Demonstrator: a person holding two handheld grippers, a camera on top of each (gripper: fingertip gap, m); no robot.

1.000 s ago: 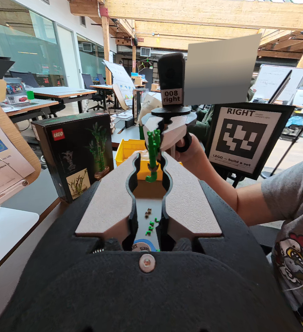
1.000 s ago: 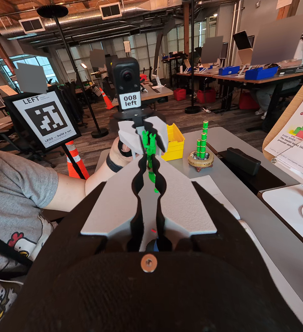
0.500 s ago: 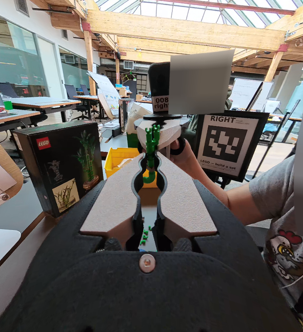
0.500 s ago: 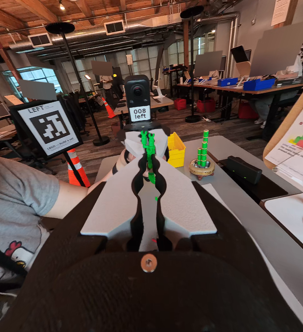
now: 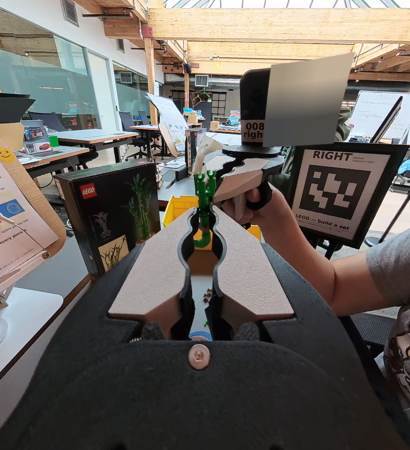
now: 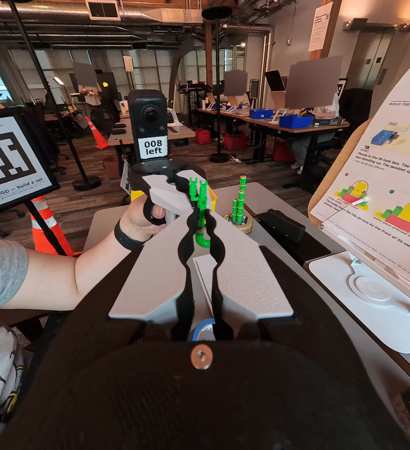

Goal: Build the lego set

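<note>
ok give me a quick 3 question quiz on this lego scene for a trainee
1. True or false: the green stem piece is clamped by both the left hand-held gripper and the right hand-held gripper.
2. Multiple choice: in the right wrist view, the partly built bamboo model stands
A. inside the yellow bin
B. on the grey table, on a round tan base
C. on top of the black set box
3. Fill in: the lower end of the stem piece, below the fingertips, is shaped like a ____.

Key: 1 true; 2 B; 3 hook (a curved elbow)
</note>
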